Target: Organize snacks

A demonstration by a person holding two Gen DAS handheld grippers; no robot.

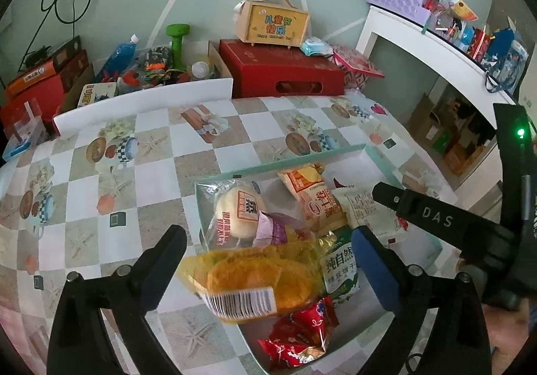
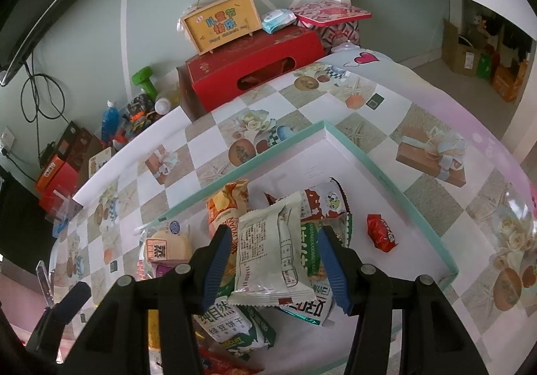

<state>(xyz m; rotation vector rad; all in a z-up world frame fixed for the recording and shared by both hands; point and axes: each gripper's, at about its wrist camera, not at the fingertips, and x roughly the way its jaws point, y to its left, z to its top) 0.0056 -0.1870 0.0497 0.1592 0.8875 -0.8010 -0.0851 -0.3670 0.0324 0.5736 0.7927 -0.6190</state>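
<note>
Over the teal-rimmed box on the checkered tablecloth, my left gripper hangs spread wide around a yellow cake packet, pads apart from it. Right of that, my right gripper brackets a pale cream wrapper; grip unclear, cannot tell.

Snack packets crowd the tray's left half; its right floor lies open around 1 red candy.
</note>
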